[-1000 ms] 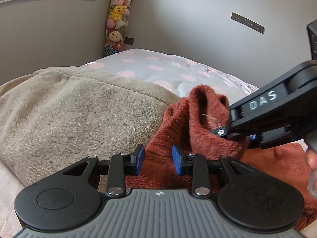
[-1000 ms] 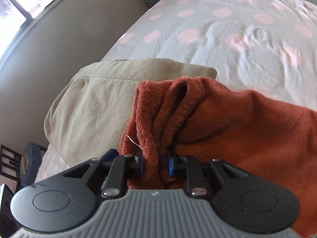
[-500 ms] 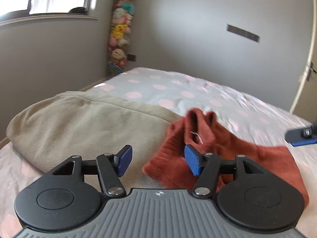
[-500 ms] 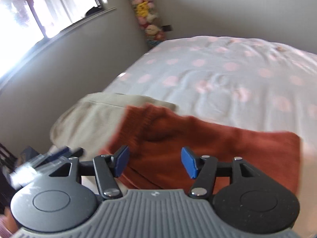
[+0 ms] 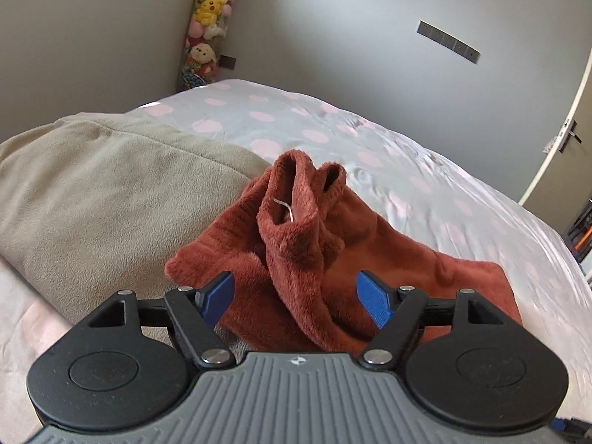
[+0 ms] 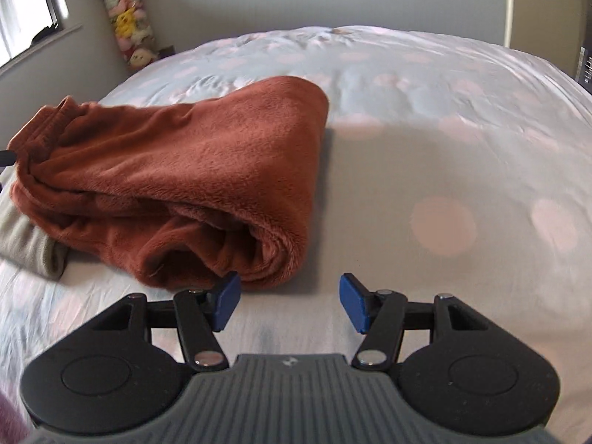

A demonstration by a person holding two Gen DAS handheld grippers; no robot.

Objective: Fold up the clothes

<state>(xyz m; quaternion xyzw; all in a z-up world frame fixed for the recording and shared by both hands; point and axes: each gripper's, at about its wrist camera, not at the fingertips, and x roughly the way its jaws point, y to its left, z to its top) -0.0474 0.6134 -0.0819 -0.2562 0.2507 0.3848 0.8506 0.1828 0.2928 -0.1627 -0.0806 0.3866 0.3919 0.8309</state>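
A rust-red fleece garment (image 5: 303, 244) lies folded on the bed, its bunched waistband end standing up toward the beige garment. My left gripper (image 5: 296, 298) is open, its blue pads on either side of a fold of the red fleece without pressing it. In the right wrist view the same red garment (image 6: 192, 170) lies as a folded bundle at the left. My right gripper (image 6: 289, 301) is open over bare sheet, its left pad just in front of the bundle's rolled edge.
A folded beige fleece garment (image 5: 100, 188) lies left of the red one, partly under it. The bed sheet (image 6: 462, 155) is pale with pink dots. A column of plush toys (image 5: 207, 26) hangs in the room corner. A door edge (image 5: 562, 125) stands at right.
Both grippers opened and let go of the red garment's bunched end. The right gripper then swung away to the bundle's other side; the left drew back slightly.
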